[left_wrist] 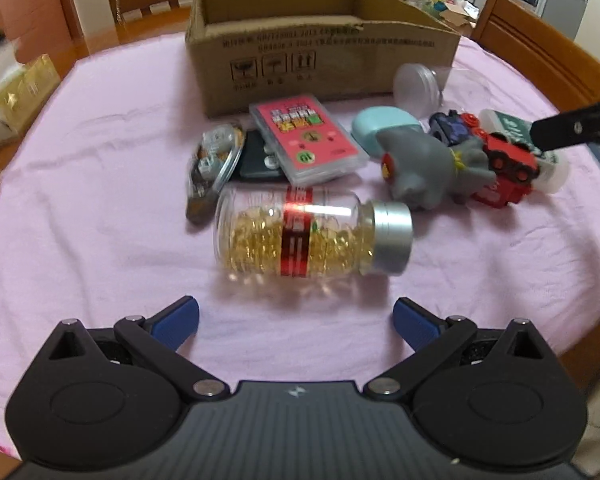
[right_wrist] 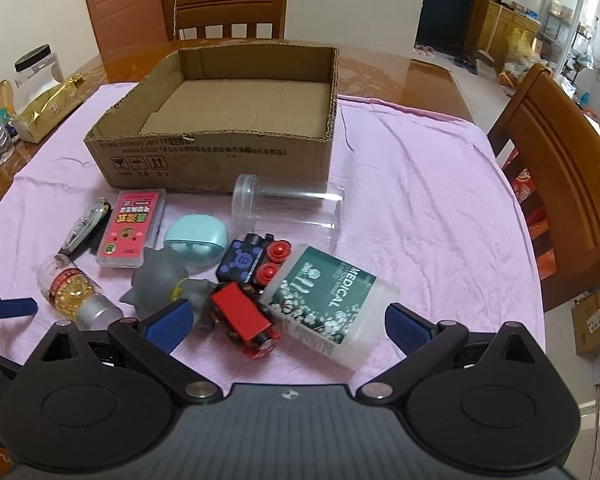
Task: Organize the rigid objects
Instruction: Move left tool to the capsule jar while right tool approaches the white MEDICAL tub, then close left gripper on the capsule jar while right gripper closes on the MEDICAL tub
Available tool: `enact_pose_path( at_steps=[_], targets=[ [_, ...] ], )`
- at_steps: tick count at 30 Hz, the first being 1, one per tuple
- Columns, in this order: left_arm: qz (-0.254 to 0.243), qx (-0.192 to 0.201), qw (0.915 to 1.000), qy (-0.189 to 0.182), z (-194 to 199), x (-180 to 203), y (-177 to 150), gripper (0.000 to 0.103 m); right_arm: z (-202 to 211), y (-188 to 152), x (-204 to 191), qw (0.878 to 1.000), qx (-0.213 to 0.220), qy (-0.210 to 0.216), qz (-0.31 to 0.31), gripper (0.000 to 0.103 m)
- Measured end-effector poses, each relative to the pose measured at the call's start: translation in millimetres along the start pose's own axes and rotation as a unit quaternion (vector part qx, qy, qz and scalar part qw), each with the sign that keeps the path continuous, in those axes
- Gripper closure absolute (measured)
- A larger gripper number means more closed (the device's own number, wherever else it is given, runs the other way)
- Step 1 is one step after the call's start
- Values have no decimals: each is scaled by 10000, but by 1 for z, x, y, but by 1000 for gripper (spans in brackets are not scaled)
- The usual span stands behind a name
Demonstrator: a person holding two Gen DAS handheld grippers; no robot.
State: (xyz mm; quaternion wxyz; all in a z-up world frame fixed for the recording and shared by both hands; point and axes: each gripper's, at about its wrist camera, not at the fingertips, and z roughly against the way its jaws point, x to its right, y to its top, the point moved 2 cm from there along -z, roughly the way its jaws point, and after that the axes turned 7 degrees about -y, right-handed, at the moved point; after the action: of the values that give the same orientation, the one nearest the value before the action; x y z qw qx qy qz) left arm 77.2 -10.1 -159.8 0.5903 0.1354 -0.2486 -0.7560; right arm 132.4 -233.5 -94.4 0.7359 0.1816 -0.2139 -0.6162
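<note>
A shallow cardboard box stands on the pink cloth. In front of it lie a capsule bottle with a silver cap, a pink card case, a teal case, a grey rubber toy, a red toy train, a blue toy car, a green-labelled white bottle and a clear jar. My left gripper is open just short of the capsule bottle. My right gripper is open around the train and white bottle.
Wooden chairs stand at the right and far sides of the table. A gold packet, water bottles and a black-lidded jar sit at the far left. A foil pack lies left of the pink case.
</note>
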Motion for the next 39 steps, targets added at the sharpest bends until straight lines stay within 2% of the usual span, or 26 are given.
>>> enact_pose_path(
  at_steps=[7, 13, 18, 32, 39],
  targets=[
    [119, 209, 9997, 46, -8, 7, 7, 1, -16, 6, 14, 10000, -86, 5, -2, 0],
    [181, 198, 9996, 88, -12, 6, 12, 0, -40, 20, 23, 9991, -88, -271, -313, 0],
    [226, 156, 9996, 115, -13, 6, 15, 0, -61, 23, 20, 9983, -268, -436, -297, 0],
    [141, 109, 9998, 58, -14, 4, 18, 0, -45, -9, 45, 9968, -601, -434, -284, 0],
    [167, 56, 9998, 62, -15, 3, 20, 1, -48, -30, 49, 9967, -676, -331, 299, 0]
  ],
)
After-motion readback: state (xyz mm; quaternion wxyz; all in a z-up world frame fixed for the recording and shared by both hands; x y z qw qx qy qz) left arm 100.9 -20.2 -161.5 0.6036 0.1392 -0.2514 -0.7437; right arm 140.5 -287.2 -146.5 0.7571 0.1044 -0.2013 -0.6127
